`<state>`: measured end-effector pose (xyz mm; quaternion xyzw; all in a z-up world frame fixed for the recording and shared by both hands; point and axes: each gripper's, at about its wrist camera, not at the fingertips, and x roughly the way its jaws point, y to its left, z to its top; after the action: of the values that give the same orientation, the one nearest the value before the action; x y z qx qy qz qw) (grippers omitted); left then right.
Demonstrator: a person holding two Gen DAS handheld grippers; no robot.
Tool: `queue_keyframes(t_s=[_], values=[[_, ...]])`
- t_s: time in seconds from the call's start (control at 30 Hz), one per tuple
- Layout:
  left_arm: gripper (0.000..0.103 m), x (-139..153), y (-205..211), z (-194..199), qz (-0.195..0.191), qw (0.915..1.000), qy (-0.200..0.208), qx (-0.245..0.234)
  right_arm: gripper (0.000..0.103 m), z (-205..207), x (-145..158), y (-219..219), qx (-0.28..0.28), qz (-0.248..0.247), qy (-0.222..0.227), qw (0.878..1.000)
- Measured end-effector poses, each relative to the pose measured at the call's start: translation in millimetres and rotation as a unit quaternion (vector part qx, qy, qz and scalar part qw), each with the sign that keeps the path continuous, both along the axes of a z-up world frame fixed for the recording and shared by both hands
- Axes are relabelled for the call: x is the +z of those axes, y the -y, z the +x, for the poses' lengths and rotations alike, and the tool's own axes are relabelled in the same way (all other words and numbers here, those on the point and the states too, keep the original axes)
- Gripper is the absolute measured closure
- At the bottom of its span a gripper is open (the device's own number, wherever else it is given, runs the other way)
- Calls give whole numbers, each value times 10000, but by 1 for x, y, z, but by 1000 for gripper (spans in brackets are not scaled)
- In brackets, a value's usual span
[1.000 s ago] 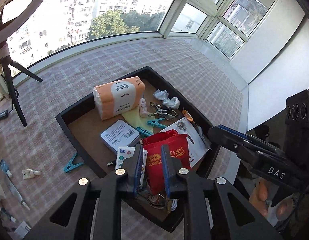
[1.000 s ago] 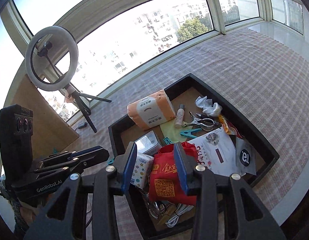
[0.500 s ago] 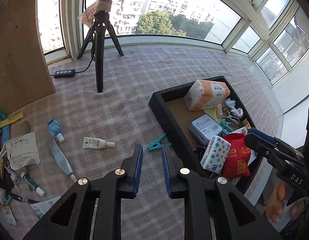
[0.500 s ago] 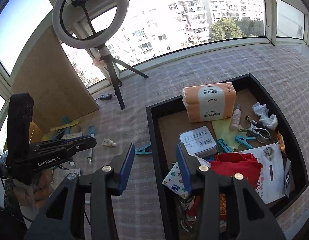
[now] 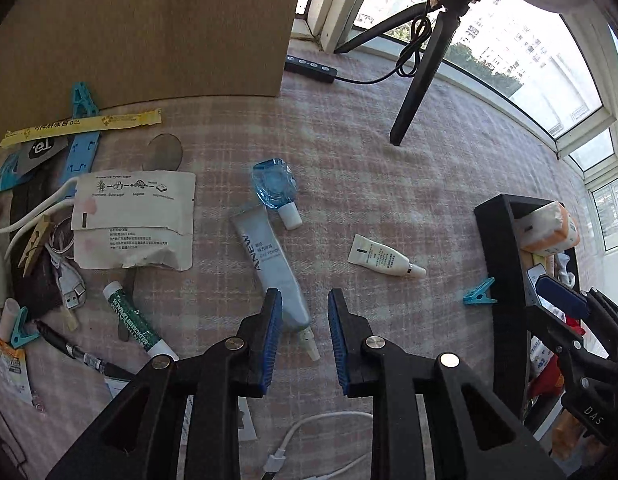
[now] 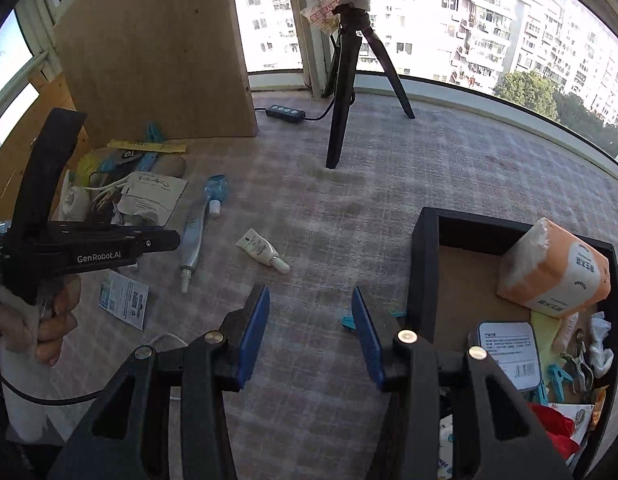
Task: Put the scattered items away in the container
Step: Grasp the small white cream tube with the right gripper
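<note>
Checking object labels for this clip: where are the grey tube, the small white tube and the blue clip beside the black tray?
grey tube (image 5: 269,264): left wrist view, middle of its printed body.
small white tube (image 5: 379,258): left wrist view, middle of its body.
blue clip (image 5: 479,293): left wrist view, centre of the clip.

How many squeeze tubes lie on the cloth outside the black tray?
3. Grey tube in the middle of the cloth; small white tube nearer the black tray; green-and-white tube beside the clutter on the left, where more may be hidden.
</note>
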<state>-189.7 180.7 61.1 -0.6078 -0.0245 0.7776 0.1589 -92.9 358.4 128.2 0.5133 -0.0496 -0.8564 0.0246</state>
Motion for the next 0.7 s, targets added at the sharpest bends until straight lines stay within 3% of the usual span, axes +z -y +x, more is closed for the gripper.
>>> queue_keyframes(t_s=[0.07,0.37,0.7], values=[[69,-10,3,-3,47,9999,107,74,61,-13,-10,12,220,78,111,9997],[67,-38,-6,-13,-53,9993,353,141,61,-58,-56,41,856,379,527,9942],[68,-37,-18,-8,-259,9996,93,-27,61,-80,-80,47,1083,522,628,9908]])
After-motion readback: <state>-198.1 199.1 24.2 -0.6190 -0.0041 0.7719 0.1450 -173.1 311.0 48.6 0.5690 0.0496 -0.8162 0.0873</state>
